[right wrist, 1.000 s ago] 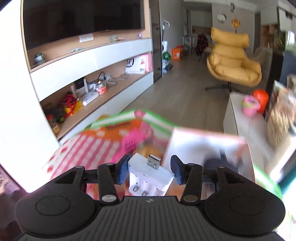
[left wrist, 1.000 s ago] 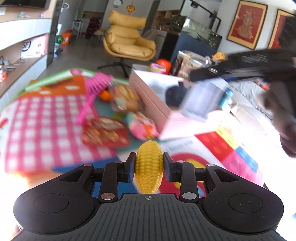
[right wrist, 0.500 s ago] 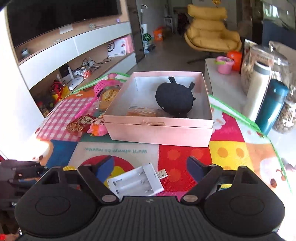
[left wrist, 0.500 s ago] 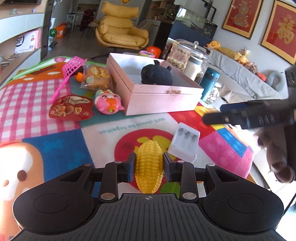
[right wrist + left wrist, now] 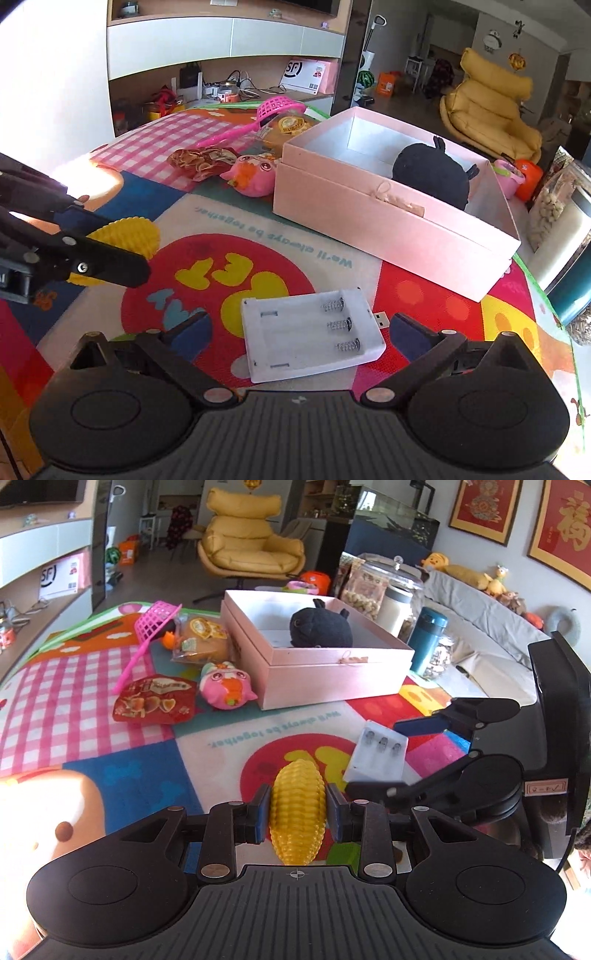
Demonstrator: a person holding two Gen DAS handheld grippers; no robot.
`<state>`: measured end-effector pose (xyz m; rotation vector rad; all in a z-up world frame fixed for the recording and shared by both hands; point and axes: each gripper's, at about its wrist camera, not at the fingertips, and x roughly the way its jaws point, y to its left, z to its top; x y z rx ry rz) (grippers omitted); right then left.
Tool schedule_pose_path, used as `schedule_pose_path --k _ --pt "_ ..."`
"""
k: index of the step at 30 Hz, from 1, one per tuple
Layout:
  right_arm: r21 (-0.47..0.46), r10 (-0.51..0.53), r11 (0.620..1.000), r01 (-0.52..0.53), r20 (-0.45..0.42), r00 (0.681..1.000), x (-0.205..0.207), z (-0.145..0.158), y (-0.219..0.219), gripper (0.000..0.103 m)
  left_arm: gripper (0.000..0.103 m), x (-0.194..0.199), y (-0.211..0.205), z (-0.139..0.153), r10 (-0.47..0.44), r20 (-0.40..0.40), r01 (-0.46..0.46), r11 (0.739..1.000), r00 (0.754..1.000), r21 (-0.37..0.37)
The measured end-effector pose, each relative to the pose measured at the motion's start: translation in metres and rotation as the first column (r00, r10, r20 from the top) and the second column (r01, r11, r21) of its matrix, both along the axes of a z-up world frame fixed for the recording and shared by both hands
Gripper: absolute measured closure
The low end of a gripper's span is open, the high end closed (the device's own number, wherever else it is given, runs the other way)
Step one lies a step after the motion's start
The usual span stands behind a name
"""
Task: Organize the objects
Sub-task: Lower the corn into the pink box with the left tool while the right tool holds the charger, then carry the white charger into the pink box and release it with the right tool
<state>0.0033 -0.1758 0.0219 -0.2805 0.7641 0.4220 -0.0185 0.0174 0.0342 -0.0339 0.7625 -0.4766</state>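
A yellow toy corn cob [image 5: 297, 812] is clamped in my left gripper [image 5: 295, 805], just above the colourful play mat [image 5: 122, 771]. A white battery case [image 5: 314, 336] with a USB plug lies flat on the mat. My right gripper [image 5: 301, 328] straddles it, jaws closing, with gaps left between both pads and the case. From the right wrist view, the left gripper [image 5: 114, 245] and its corn [image 5: 125, 236] hover at the left. The open pink box [image 5: 332, 672] stands beyond, with a black plush toy [image 5: 320, 627] inside.
Left of the box lie a pink strainer [image 5: 155, 624], a wrapped bun [image 5: 201, 642], a pink plush [image 5: 227, 681] and a red snack bag [image 5: 155, 699]. A teal bottle [image 5: 426, 638] and glass jars [image 5: 384, 587] stand right of it. A yellow armchair [image 5: 251, 550] is behind.
The right gripper let go of the battery case, which now lies on the mat, and came down around it with its jaws spread. The left gripper kept its hold on the corn.
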Motion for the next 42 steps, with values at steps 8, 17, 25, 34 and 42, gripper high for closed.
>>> schedule_pose_path --k 8,17,25,34,42 --pt "0.023 -0.012 1.000 0.010 0.087 0.996 -0.029 0.024 -0.013 0.021 0.068 0.004 -0.014 -0.005 -0.018 -0.030 0.018 1.000 0.999 0.011" --pt "0.090 -0.057 0.995 0.044 0.143 0.988 -0.037 0.050 -0.031 0.048 0.068 0.064 -0.038 0.057 0.038 0.183 -0.040 0.999 0.982 0.010" --pt "0.062 -0.044 0.997 0.035 0.153 0.987 -0.046 0.038 -0.033 0.017 0.068 0.152 -0.058 0.075 0.087 0.214 -0.073 0.995 0.973 -0.072" --pt "0.060 -0.026 0.998 0.020 0.102 0.994 -0.039 0.020 -0.037 0.000 0.068 0.172 -0.051 0.048 0.137 0.180 -0.123 0.988 0.974 -0.089" --pt "0.047 0.052 0.997 -0.054 0.053 0.997 -0.049 0.003 -0.024 0.000 0.068 0.079 -0.026 0.040 0.053 0.169 -0.036 0.994 0.984 -0.102"
